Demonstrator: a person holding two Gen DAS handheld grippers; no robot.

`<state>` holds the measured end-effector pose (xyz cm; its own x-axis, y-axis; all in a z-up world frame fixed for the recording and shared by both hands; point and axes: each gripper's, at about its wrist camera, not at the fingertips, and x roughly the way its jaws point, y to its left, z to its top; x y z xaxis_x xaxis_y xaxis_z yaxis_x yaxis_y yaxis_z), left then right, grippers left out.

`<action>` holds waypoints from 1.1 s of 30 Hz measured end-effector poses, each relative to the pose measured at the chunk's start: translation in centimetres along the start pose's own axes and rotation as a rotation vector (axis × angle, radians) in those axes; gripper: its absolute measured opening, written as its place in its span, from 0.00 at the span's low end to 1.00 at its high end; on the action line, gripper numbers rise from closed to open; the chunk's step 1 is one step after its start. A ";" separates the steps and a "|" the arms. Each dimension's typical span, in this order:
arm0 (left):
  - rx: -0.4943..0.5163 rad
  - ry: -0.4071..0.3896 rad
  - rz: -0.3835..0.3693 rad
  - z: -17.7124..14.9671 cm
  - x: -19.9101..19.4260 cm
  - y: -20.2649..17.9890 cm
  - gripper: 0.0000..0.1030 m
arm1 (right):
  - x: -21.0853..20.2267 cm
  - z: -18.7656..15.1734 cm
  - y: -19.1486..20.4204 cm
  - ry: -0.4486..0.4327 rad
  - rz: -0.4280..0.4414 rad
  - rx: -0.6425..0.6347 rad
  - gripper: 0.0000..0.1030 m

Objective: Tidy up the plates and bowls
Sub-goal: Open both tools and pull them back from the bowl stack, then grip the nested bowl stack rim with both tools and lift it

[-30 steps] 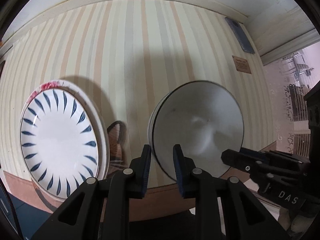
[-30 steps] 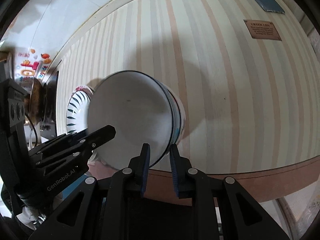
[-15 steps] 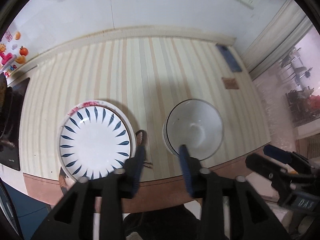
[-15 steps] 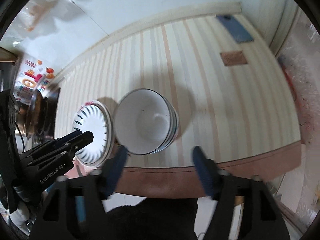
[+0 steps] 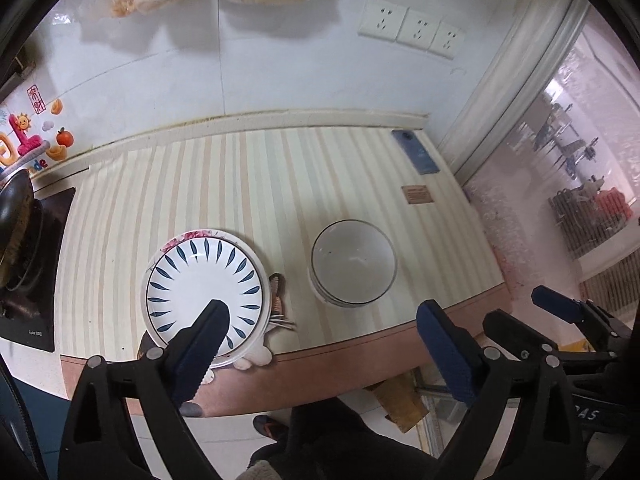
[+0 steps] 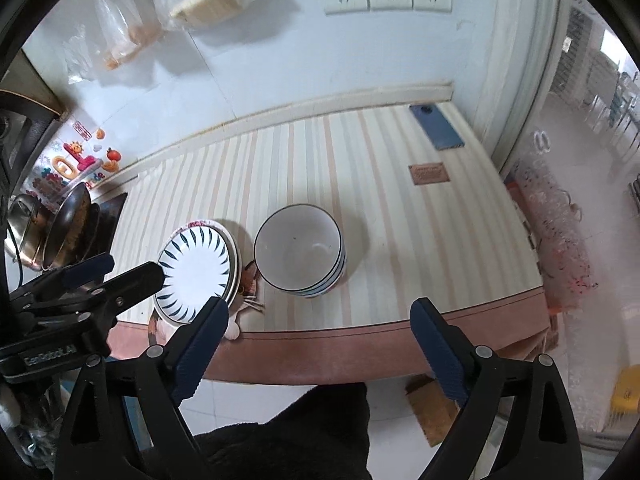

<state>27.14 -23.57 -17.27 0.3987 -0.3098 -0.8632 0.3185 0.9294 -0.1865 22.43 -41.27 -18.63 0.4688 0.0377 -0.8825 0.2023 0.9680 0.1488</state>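
Left wrist view: my left gripper (image 5: 320, 328) has its blue-padded fingers spread wide apart, gripping nothing and touching nothing, raised above the near edge of a striped table (image 5: 248, 184). Beneath it, a stack of plates (image 5: 202, 294) with a blue leaf pattern on top sits near the table's front edge. Beside it, apart, stands a stack of white bowls (image 5: 354, 262).

Right wrist view: my right gripper (image 6: 320, 324) is equally wide open and empty, also raised over the table edge. Here I see the plates (image 6: 196, 268) to the left and the bowls (image 6: 300, 250) nested upright at centre. A blue phone (image 6: 436, 126) lies near the wall.
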 end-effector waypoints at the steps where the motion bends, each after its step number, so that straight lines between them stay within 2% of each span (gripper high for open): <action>1: -0.006 -0.007 -0.003 -0.1 -0.4 -0.1 0.94 | -0.5 -0.1 0.0 -0.009 -0.007 -0.001 0.94; 8: -0.021 -0.024 -0.014 0.0 -0.5 -0.1 0.94 | -1.7 -0.4 -1.1 -0.044 0.000 0.021 0.95; 13: -0.049 0.049 -0.037 0.8 3.3 0.6 0.94 | 0.6 0.0 -2.2 -0.002 0.054 0.054 0.95; 17: -0.092 0.106 -0.062 1.8 6.7 1.7 0.94 | 4.6 0.8 -3.5 0.080 0.145 0.107 0.95; 21: -0.119 0.179 -0.055 3.1 11.1 2.7 0.94 | 9.4 1.4 -4.8 0.159 0.220 0.165 0.95; 29: -0.159 0.345 -0.071 4.9 19.2 3.8 0.93 | 19.3 2.0 -7.1 0.309 0.342 0.284 0.95; 33: -0.151 0.417 -0.093 5.4 22.5 3.4 0.93 | 23.2 2.0 -7.7 0.348 0.369 0.315 0.95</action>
<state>41.78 -28.48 -34.79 -0.0159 -0.3152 -0.9489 0.1950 0.9298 -0.3121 33.46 -48.36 -39.34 0.2576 0.4879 -0.8340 0.3503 0.7572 0.5512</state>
